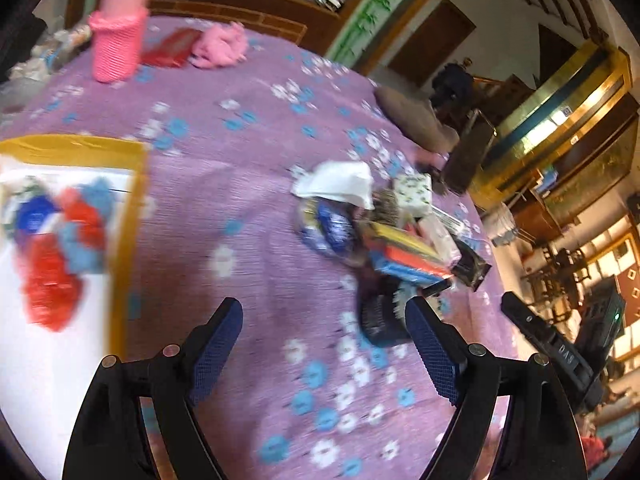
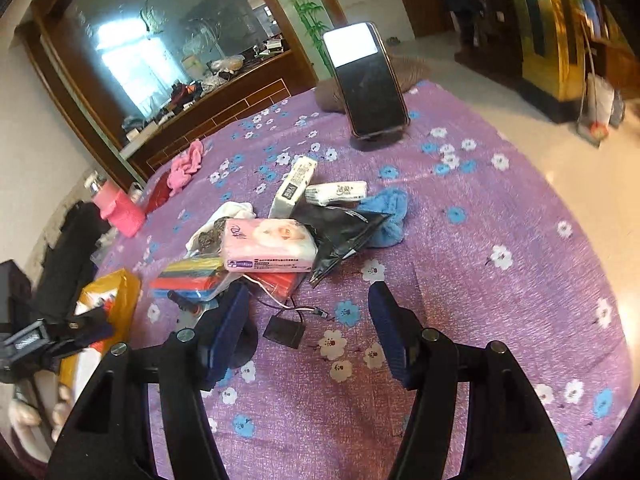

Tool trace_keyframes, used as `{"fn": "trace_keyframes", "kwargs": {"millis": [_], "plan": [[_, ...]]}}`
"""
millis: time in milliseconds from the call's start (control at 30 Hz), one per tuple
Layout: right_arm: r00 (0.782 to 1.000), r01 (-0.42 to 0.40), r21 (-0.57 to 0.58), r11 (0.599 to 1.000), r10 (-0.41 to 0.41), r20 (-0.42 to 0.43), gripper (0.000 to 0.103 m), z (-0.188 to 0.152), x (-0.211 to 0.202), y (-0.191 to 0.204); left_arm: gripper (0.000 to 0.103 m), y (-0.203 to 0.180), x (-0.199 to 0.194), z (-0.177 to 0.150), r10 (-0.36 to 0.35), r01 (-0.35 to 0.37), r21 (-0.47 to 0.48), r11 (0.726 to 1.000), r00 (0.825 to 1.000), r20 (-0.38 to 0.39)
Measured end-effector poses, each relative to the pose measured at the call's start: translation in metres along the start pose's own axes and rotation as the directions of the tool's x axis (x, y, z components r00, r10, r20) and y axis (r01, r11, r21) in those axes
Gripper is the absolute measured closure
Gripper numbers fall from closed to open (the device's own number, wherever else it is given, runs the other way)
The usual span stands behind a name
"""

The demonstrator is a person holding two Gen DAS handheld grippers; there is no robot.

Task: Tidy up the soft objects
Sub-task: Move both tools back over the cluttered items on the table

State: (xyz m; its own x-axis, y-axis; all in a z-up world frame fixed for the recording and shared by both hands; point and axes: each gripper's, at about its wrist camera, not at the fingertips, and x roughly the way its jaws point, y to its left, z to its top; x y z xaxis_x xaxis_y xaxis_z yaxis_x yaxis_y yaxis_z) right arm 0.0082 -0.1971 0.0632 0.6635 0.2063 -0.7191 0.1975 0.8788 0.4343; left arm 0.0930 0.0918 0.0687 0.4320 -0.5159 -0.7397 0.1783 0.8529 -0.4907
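Observation:
My left gripper (image 1: pixel 323 308) hangs open over the purple flowered bedspread (image 1: pixel 248 184), nothing between its fingers. To its left lies a white sheet with a yellow border (image 1: pixel 132 184) bearing blurred red and blue soft pieces (image 1: pixel 60 248). A mixed pile (image 1: pixel 384 232) sits ahead on the right. My right gripper (image 2: pixel 308 292) is open just short of that pile: a pink tissue pack (image 2: pixel 266 244), coloured sponges (image 2: pixel 192 276), a blue cloth (image 2: pixel 386 216), a white cloth (image 2: pixel 236 212), a black bag (image 2: pixel 340 232). A small black box with wires (image 2: pixel 284 330) lies on the bed under the gap.
A phone on a stand (image 2: pixel 370 84) rises behind the pile. A pink knitted cup (image 1: pixel 116 44), a pink cloth (image 1: pixel 220 46) and a red pack (image 1: pixel 172 48) lie at the far side by the wooden headboard (image 1: pixel 240 4). The bed's edge and floor (image 2: pixel 560 152) are to the right.

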Motion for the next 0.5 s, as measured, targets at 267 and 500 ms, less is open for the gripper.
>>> {"fn": "trace_keyframes", "kwargs": {"millis": [267,500], "plan": [[0.998,-0.058,0.057,0.997,0.059,-0.015,0.042,-0.005,0.011,-0.020,0.018,0.006,0.078,0.031,-0.241,0.211,-0.230,0.950,0.964,-0.109],[0.999,-0.044,0.065,0.997,0.046,-0.028,0.042,-0.007,0.019,-0.032,0.061,0.004,0.096,0.039,-0.324,0.291,-0.255,0.922,0.941,-0.099]]}}
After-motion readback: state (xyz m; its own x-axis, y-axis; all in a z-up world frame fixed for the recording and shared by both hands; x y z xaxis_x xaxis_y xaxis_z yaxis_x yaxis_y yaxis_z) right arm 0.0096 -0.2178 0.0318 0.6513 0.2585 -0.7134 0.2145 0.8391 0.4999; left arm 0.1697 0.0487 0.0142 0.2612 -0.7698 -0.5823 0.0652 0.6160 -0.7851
